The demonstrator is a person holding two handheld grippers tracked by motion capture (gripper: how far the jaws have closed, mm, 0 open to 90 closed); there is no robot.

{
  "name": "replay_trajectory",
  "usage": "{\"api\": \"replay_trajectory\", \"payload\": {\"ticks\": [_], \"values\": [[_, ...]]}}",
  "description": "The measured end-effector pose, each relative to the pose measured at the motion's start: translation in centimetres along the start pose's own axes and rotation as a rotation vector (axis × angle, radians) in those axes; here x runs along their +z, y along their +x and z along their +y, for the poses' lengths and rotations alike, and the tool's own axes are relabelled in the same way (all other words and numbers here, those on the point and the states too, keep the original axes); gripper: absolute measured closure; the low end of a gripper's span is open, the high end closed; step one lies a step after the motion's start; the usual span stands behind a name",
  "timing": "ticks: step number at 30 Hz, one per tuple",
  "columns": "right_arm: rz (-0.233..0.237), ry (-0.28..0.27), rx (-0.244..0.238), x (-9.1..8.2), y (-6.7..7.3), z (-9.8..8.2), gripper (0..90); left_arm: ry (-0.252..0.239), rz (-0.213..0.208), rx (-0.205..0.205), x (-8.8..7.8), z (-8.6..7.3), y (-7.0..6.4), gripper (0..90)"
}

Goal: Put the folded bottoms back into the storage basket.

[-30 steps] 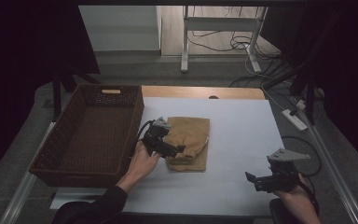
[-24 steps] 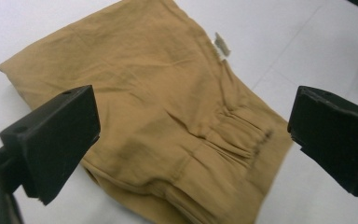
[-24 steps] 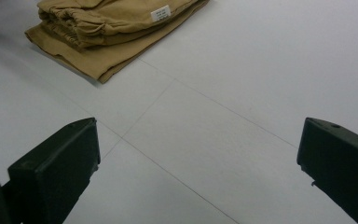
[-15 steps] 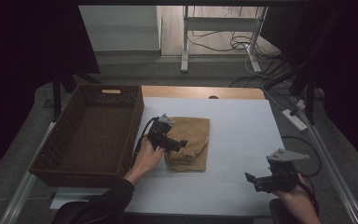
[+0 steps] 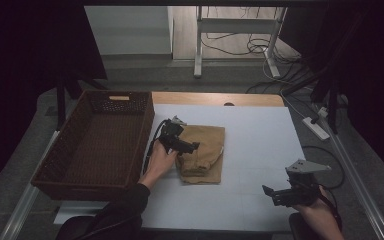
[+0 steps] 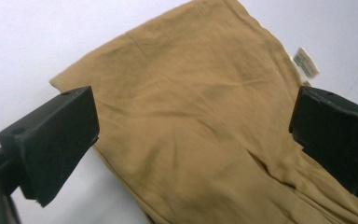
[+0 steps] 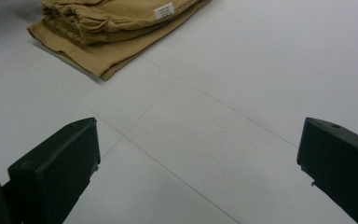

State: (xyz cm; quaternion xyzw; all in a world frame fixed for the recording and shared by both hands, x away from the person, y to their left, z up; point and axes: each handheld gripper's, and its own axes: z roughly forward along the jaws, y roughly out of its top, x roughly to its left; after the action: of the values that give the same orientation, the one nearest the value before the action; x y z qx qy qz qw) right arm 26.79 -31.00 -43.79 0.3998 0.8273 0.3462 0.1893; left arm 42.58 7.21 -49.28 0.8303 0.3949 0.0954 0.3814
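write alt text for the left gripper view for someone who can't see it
A folded tan garment lies on a white table, seen close up between the left gripper's two black jaws, which stand wide apart and hold nothing. A small white label sticks out at the cloth's far right edge.

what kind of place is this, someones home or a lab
Most likely a lab or recording workspace, not a home. A white table holds just a folded tan garment and a wicker basket, handled with hand-held tongs. Loose cables trail over the bare floor behind, and a power strip lies nearby.
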Motion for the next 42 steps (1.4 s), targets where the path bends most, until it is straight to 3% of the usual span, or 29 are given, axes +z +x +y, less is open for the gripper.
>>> {"api": "replay_trajectory", "payload": {"ticks": [7, 16, 22, 27, 32, 34, 36, 42], "values": [[0.002, 0.001, 0.001, 0.0, 0.0, 0.0, 0.0, 0.009, -0.006, -0.031, 1.0, 0.3, 0.8, 1.2], [0.005, 0.003, -0.001, 0.0, 0.0, 0.0, 0.0, 0.045, 0.075, -0.043, 1.9, 0.7, 2.2, 1.4], [0.008, 0.005, -0.001, 0.0, 0.0, 0.0, 0.0, 0.054, 0.105, -0.100, 2.6, 1.1, 4.0, 2.1], [0.010, 0.006, -0.002, 0.1, 0.0, 0.0, 0.0, 0.058, 0.144, -0.134, 3.0, 1.3, 4.8, 1.9], [0.011, 0.006, -0.002, 0.1, 0.0, 0.0, 0.0, 0.054, 0.156, -0.169, 3.3, 1.3, 5.6, 1.9], [0.012, 0.006, -0.004, 0.0, 0.0, 0.0, 0.0, 0.067, 0.171, -0.178, 3.6, 1.3, 5.8, 2.2], [0.012, 0.007, -0.005, 0.1, 0.0, 0.0, 0.0, 0.110, 0.213, -0.174, 4.2, 1.2, 6.2, 2.6], [0.012, 0.008, -0.006, 0.1, 0.0, 0.0, 0.0, 0.171, 0.214, -0.166, 5.4, 0.8, 6.4, 3.1]]}}
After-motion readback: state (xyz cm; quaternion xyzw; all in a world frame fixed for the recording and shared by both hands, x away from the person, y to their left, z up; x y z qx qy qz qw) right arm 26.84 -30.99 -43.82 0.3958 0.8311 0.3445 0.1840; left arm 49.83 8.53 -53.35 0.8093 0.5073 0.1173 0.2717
